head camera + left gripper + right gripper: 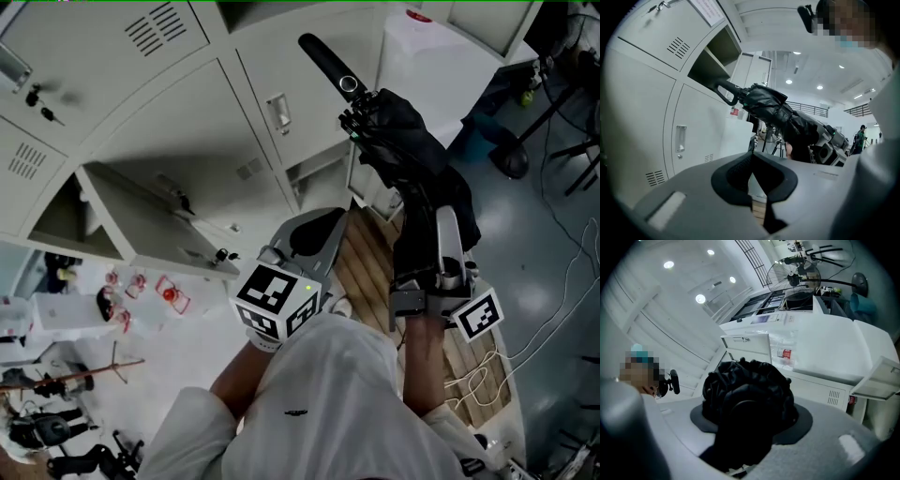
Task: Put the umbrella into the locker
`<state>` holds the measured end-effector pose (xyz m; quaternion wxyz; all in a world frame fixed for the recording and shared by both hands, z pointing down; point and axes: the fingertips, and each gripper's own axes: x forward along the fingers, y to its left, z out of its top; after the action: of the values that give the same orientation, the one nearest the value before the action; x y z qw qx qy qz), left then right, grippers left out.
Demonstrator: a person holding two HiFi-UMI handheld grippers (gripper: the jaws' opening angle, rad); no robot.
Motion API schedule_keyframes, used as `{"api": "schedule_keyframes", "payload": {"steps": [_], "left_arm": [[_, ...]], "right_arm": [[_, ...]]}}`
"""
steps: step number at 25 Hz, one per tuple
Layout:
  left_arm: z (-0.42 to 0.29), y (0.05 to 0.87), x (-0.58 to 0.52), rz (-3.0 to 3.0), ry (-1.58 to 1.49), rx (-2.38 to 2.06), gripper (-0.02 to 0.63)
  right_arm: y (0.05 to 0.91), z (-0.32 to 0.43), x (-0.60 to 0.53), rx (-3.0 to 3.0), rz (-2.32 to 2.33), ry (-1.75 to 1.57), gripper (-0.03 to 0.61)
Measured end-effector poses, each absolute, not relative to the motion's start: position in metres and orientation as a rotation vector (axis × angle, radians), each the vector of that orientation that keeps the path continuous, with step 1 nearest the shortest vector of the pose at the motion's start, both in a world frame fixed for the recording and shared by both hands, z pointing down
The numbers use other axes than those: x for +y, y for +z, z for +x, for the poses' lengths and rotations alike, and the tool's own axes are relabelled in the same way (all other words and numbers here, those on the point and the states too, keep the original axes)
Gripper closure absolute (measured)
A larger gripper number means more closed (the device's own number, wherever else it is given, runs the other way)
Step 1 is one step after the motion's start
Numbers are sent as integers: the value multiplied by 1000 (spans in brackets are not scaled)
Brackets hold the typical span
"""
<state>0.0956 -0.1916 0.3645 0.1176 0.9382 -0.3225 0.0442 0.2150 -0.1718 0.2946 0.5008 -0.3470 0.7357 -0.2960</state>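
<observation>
Right gripper fingers pinching folded black umbrella mid-bundle, held in air before grey locker bank. Handle aimed at open locker. Left gripper fingers pressed together, empty. I'd lead handle-first, level, clear of door edge. Fabric crumpled, slick, soft. Handle rigid, matte. Locker smooth painted metal.

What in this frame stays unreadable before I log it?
1. Left gripper view: the inside of the open locker is dark and seen from below.
2. Right gripper view: umbrella fabric covers the pads of the right gripper.
3. Head view: the umbrella's tip end is hidden under the right gripper.
4. Head view: floor clutter is too small and dark to name.
</observation>
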Motion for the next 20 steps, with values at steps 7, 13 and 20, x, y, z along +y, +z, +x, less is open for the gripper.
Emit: {"api": "schedule_keyframes", "payload": {"steps": [7,13,20], "left_arm": [[98,325,-225,2764,114,-1057,595],[82,296,-252,2780,75,-1205,597],[82,271,-265,2853,83,-1231,597]], "right_arm": [[253,220,-198,1849,-840,-642,314],[223,222,-218,1891,-810,-581,314],[207,212,-235,1893,-805,-559,314]]}}
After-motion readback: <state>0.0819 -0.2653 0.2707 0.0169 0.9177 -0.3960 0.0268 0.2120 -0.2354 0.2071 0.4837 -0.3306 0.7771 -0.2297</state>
